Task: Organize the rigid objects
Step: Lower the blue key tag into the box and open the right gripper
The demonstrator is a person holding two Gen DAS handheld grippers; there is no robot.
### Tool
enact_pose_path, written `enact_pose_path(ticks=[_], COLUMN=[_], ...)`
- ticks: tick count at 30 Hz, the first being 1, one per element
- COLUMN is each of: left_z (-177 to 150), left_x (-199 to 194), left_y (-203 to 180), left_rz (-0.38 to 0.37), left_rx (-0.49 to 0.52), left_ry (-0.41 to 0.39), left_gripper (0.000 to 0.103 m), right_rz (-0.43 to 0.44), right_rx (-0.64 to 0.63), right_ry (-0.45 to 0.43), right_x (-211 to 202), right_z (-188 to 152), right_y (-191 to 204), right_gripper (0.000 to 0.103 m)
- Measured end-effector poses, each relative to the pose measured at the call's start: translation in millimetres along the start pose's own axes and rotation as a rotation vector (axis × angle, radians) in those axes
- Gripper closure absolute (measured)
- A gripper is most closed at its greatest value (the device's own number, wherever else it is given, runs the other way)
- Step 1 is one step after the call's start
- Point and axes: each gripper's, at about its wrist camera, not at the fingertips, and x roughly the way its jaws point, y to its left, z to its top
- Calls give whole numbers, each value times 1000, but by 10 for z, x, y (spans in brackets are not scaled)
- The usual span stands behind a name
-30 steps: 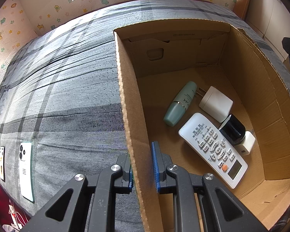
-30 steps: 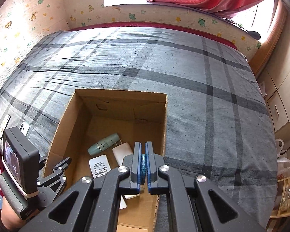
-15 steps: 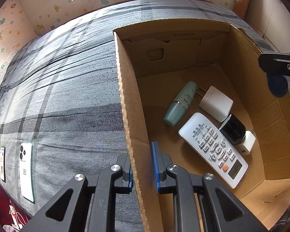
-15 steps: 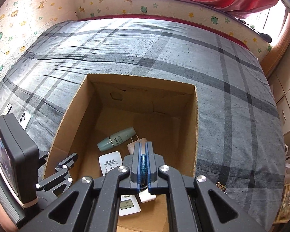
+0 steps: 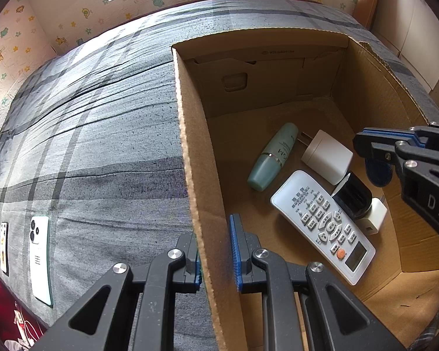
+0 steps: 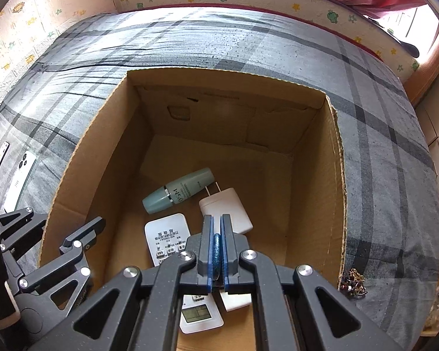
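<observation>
— Where's the blue disc?
— Clamped in my right gripper [image 6: 216,251], above the remote control [image 6: 172,242] inside the cardboard box [image 6: 73,175].
— Your left?
— My left gripper [image 5: 216,251] pinches the box's wall.

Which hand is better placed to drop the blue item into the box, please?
Right. The right tool hangs over the cardboard box holding the flat blue object; the left tool is clamped on the box's wall.

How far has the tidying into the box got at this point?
Done: bottle, remote and white charger lie in the cardboard box. In hand: left gripper clamps the box wall; right gripper holds a thin blue object above them. Left: white phone on the bed.
</observation>
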Motion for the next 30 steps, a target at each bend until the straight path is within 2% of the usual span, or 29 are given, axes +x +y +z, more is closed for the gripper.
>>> enact_pose_path(ticks=[19, 22, 23, 25, 27, 30], left_z=[-10, -8, -9, -7, -7, -4], left_x=[1, 0, -2, -3, -3, -7], left_y=[-6, -7, -7, -10, -14, -18], left_rz=[3, 4, 4, 3, 4, 4], left_rx=[3, 3, 4, 3, 3, 4], left_ry=[0, 1, 0, 1, 0, 1], left_gripper=[86, 86, 86, 86, 86, 86], right_rz=[0, 5, 8, 11, 7, 9], right_rx=[19, 27, 30, 34, 37, 34], right_ry=[11, 10, 9, 2, -10, -17], right_x=[59, 36, 22, -5, -43, -83], right_z=[-6, -2, 1, 5, 12, 24], right_y=[-25, -39, -47, -53, -54, -50], right_gripper=[99, 90, 82, 78, 68, 65])
